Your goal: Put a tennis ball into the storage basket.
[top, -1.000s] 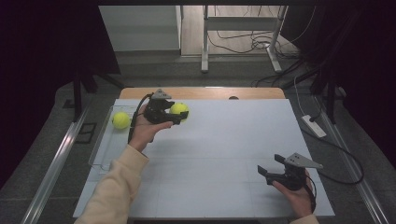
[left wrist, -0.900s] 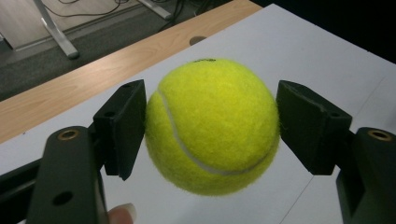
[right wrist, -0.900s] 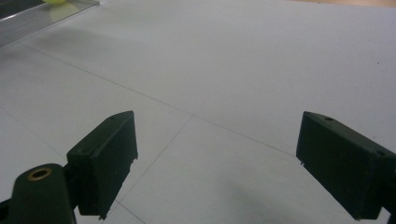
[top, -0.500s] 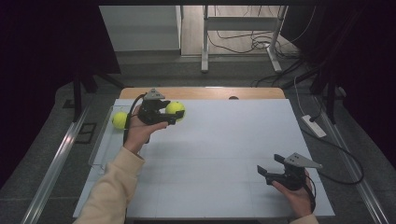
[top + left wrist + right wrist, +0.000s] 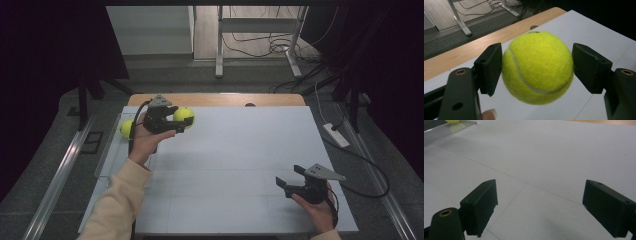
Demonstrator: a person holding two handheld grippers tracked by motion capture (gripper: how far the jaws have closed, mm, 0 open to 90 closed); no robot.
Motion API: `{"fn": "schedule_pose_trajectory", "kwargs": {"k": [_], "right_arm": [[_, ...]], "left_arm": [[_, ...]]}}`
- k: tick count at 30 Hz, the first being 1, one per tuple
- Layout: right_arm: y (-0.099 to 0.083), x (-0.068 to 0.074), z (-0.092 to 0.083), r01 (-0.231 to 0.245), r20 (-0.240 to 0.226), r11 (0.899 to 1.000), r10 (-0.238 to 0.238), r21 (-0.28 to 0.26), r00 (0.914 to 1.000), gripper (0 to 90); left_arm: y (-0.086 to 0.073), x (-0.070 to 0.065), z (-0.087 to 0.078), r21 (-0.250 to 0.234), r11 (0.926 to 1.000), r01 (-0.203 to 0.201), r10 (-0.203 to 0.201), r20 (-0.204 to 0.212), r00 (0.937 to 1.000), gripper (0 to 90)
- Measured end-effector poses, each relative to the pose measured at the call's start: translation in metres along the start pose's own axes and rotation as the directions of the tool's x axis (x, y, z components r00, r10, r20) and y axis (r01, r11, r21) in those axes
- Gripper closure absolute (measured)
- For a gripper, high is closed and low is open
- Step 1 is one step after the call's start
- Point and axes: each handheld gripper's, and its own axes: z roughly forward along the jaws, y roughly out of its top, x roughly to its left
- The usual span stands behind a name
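Fuzzy yellow-green tennis ball sits clamped in my left gripper, held up over the far left part of the white table sheet, seen from the high view. A second yellow ball lies in the clear plastic tray at the table's left edge. My right gripper rests low near the front right, jaws apart, holding nothing. Beyond the wooden table edge there's grey floor, cables and metal desk legs.

Left gripper view: both pads squeeze the ball near its widest part, so I reckon keeping it level and moving slowly is the way, since felt slips.

Right gripper view: open jaws over bare white sheet, tray corner far off.
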Motion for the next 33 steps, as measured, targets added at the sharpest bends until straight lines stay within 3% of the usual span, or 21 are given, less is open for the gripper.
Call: {"fn": "schedule_pose_trajectory", "kwargs": {"k": [33], "right_arm": [[0.0,0.001,0.001,0.001,0.001,1.0,-0.001,0.011,1.0,12.7]], "left_arm": [[-0.017,0.012,-0.027,-0.041,0.9988,0.026,-0.028,-0.047,0.9985,28.5]]}}
